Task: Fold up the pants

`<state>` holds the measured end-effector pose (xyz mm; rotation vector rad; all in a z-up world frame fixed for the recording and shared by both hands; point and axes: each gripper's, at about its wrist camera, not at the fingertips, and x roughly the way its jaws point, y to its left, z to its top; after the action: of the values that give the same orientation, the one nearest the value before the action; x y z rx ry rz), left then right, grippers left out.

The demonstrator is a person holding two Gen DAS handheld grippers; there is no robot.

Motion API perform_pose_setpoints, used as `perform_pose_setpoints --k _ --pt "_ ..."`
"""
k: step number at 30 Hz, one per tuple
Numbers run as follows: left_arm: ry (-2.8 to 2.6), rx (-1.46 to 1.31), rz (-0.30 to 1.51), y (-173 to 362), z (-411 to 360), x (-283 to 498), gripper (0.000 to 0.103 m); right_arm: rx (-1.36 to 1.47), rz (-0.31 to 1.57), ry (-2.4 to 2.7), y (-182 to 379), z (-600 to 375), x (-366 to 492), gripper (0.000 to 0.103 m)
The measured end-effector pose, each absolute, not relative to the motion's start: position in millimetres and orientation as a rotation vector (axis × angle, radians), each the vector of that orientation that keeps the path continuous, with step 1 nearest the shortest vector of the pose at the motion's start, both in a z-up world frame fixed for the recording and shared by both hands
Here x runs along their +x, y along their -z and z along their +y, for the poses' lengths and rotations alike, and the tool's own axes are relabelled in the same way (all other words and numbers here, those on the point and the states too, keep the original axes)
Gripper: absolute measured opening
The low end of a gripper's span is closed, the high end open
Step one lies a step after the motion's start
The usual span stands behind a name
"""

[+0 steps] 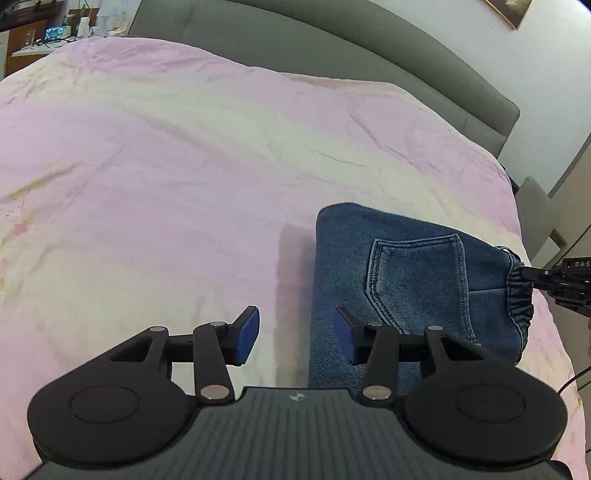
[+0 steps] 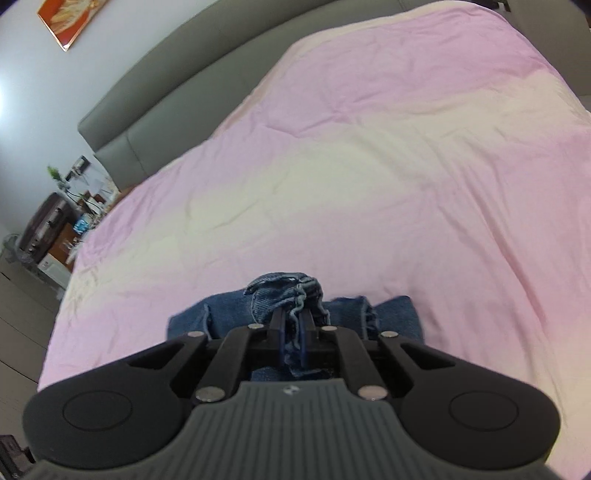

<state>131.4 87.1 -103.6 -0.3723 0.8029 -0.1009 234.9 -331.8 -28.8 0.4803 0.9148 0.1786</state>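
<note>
The pants (image 1: 410, 280), blue denim, lie on the bed (image 1: 184, 166) near its front edge, already doubled into a compact bundle with a back pocket (image 1: 415, 273) facing up and the elastic waistband (image 1: 519, 295) turned toward the right side. All positions below are given relative to the pants. The right gripper (image 2: 291, 332) is clamped tight on a bunched piece of denim at the waistband end, the cloth pinched between its blue pads and gathered into a ruffle just beyond the tips; in the left wrist view the same gripper (image 1: 532, 280) enters from the right and meets the waistband. The hold appears intended to lift or draw that end over for a further fold, which is a judgement only. The left gripper (image 1: 297, 334) stands about half open and holds nothing: one pad (image 1: 247, 338) is over bare bedding just left of the pants, the other (image 1: 345, 338) over their left edge, so the jaws straddle that edge without pressing it. This placing suggests it is ready to pin or take the left side while the right end is moved. Whether the pads touch the cloth cannot be told. Surroundings: a grey headboard (image 1: 332, 48) well beyond the pants, a cluttered desk (image 1: 55, 33) far to the left rear, a framed picture (image 2: 70, 18) on the wall. The bedding around the pants is rumpled but carries no other object; nothing obstructs either gripper
</note>
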Motion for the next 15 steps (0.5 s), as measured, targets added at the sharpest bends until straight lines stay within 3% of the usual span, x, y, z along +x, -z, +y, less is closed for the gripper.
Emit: perform_pose_setpoints --k 4,7,8,9,12,15 --pt "0.147 -0.346 0.843 108 80 140 0.054 0.497 0.929 -0.181 47 -341 238 0.003" --pt "0.156 -0.323 0.859 108 72 143 0.054 0.474 0.929 -0.226 46 -340 235 0.023" --pt "0.159 -0.321 0.864 109 69 144 0.056 0.475 0.923 -0.247 45 -342 231 0.043" --pt "0.165 -0.322 0.870 110 68 145 0.056 0.468 0.910 -0.270 44 -344 225 0.054" --pt "0.183 -0.331 0.901 115 60 148 0.056 0.417 0.918 -0.313 49 -351 209 0.068" --pt "0.179 -0.313 0.925 120 53 152 0.056 0.408 0.965 -0.304 73 -356 200 0.069"
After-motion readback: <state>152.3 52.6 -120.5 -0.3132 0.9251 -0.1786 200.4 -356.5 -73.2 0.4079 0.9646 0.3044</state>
